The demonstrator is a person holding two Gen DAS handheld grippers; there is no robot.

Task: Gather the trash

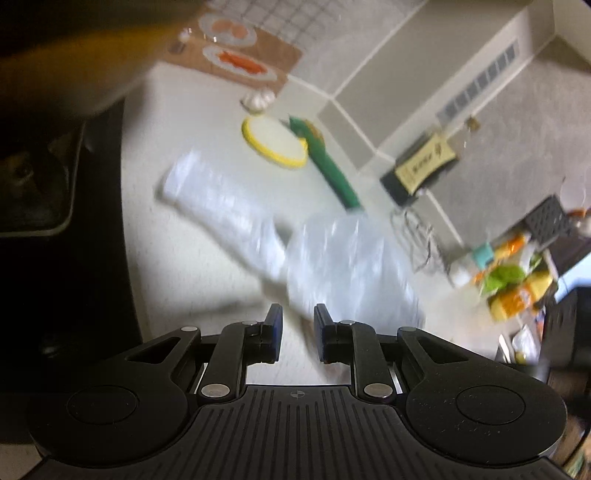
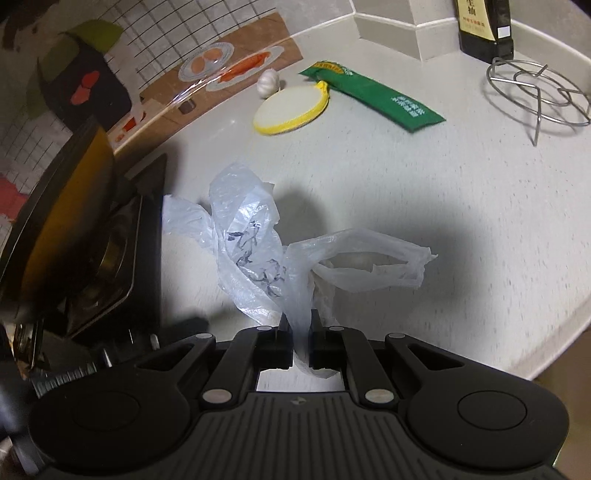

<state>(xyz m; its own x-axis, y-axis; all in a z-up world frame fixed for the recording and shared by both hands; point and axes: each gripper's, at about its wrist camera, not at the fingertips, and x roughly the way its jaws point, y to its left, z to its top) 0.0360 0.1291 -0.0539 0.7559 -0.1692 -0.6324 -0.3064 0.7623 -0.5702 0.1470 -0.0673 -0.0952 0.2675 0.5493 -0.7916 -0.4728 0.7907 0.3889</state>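
The right gripper [image 2: 299,341] is clamped on a thin, translucent white plastic bag [image 2: 255,240]. A twisted strip of the film runs down between its two black fingers [image 2: 275,345], which have closed in on it from both sides. The rest of the bag billows up ahead of the gripper above the pale speckled worktop [image 2: 461,192], with some dark printing on its crumpled middle and one looped handle stretching off to the right.

In the left wrist view the same bag appears blurred, spread just ahead of the left gripper [image 1: 298,334]. Its blue-padded fingers [image 1: 275,332] stand a little apart, and a fold of the film seems to run down into the gap. The blur makes it impossible to tell whether the pads actually press on it.

Farther back on the worktop lies a round white pad with a yellow rim [image 2: 291,109]. Its far edge touches a long green printed packet [image 2: 373,96] that lies flat. A white garlic bulb [image 2: 268,83] sits just behind the pad. A bent wire steaming rack [image 2: 535,96] stands to the right, near a dark bottle with a cream label [image 2: 484,26] by the wall. A yellow-sided pan [image 2: 70,206] rests on a black stove at the left edge.
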